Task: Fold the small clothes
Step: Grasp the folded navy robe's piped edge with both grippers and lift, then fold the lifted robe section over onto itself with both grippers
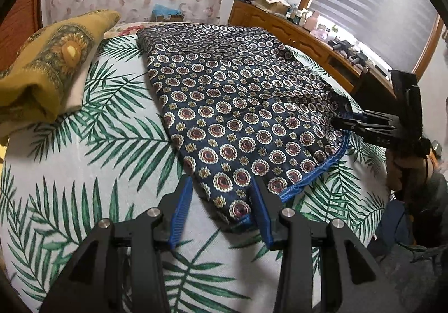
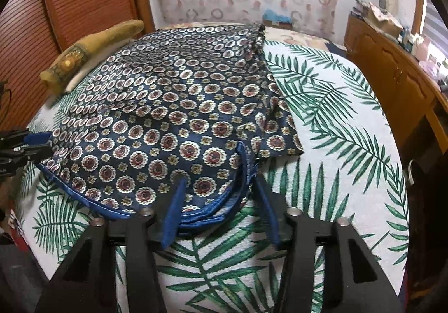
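A bed (image 1: 84,150) covered in a white sheet printed with green palm fronds carries the navy medallion-print garment (image 1: 229,105), spread flat across its middle. The left gripper (image 1: 224,187) has its jaws parted astride the garment's near corner, not pinching. The right gripper (image 2: 218,184) likewise straddles the blue-piped hem, jaws apart. A mustard pillow (image 1: 47,66) lies at ten o'clock; a wooden dresser (image 1: 308,35) stands at two o'clock beneath a window blind (image 1: 372,13).
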A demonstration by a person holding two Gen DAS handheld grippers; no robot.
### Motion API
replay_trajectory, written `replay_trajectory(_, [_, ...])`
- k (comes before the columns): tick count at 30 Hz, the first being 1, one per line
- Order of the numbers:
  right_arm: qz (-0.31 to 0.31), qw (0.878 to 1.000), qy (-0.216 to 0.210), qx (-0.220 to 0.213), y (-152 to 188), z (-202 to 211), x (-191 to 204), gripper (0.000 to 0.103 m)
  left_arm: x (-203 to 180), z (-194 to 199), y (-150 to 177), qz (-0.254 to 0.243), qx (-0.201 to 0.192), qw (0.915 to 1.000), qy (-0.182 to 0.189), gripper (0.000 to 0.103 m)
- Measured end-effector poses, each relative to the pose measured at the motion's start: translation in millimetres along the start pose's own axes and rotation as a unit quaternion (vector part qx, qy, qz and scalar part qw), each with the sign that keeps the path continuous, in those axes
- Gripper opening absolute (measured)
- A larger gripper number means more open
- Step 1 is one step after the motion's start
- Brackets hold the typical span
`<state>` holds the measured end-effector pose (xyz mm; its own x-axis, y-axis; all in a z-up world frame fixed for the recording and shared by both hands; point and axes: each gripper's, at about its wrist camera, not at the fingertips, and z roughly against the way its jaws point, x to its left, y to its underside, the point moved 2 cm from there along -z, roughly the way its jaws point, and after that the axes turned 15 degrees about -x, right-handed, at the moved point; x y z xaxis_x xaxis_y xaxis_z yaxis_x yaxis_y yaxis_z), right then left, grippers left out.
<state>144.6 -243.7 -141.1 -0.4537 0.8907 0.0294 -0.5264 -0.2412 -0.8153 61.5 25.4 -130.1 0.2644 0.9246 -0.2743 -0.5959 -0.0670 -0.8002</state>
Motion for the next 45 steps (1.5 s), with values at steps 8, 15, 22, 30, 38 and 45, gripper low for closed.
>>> replay_trajectory(8, [-0.022,0.999,-0.025,-0.011,-0.1,1.1,-4.8,0.006,2.1,0.8,4.4,0.032,-0.006,0.999,0.031,0.004])
replay_trajectory(15, [-0.048,0.996,-0.051,-0.048,-12.8,14.6,-8.4,0.002,-6.0,26.0,-29.5,0.027,-0.077,0.9959,0.037,0.0])
replay_trajectory(22, [-0.064,0.989,-0.073,-0.111,-63.5,36.3,-15.3,0.002,4.4,28.1,-92.7,0.026,-0.143,0.989,0.029,0.0])
replay_trajectory(30, [-0.044,0.986,-0.082,-0.138,-124.4,6.7,-30.3,0.002,40.0,-16.7,-151.3,0.038,-0.161,0.9861,-0.007,0.0])
replay_trajectory(38, [-0.029,0.988,-0.087,-0.123,-169.3,-63.2,-49.1,0.002,70.1,-81.7,-189.0,0.03,-0.148,0.987,-0.055,0.0])
replay_trajectory(45, [-0.015,0.993,-0.062,-0.104,-180.3,-115.5,-63.1,0.005,79.9,-121.4,-189.5,0.011,-0.119,0.9892,-0.085,0.0])
